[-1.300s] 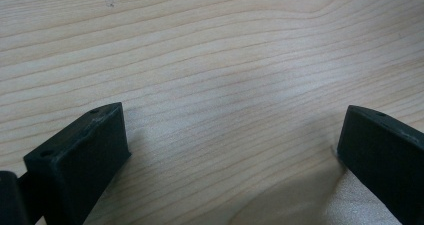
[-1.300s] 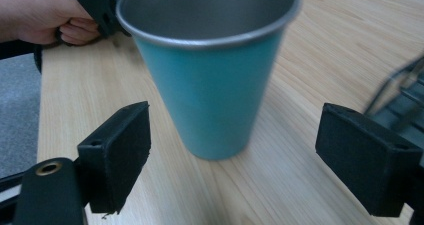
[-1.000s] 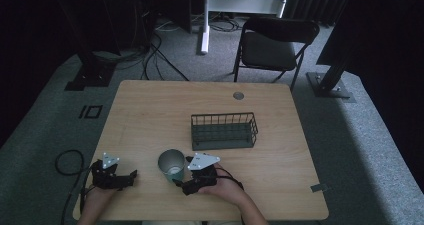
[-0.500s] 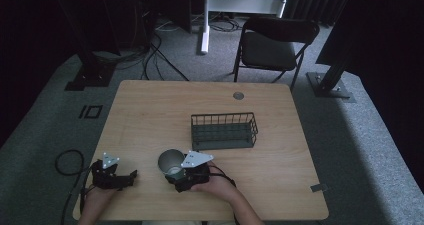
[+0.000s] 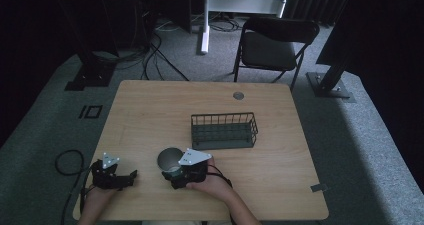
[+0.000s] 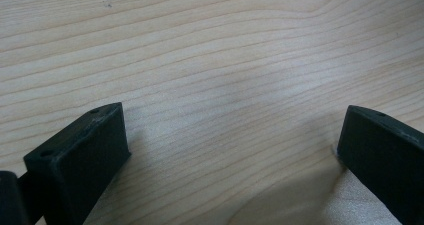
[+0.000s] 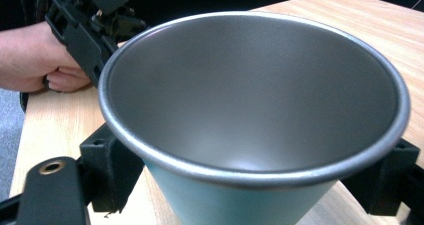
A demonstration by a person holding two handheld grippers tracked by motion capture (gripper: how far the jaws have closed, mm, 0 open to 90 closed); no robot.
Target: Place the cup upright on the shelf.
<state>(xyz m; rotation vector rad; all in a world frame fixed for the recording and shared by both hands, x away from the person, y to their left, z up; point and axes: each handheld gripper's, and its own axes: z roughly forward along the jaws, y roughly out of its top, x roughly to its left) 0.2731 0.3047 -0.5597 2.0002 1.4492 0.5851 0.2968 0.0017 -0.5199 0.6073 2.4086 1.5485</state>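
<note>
Shifted a little toward 9 o'clock since a second ago: right gripper (image 5: pixel 172 177) and the round steel cup with light-blue outer wall (image 5: pixel 170 159), now nearer the left gripper (image 5: pixel 131 177). Cup sits upright on the pale wooden table (image 5: pixel 150 115), at the 10 o'clock tip of the right gripper, flanked by both jaws and seemingly clamped on its wall. Left gripper spread wide over bare wood, grasping nothing. One cup, one dark wire basket (image 5: pixel 224 131) at the cup's 2 o'clock, two grippers.
</note>
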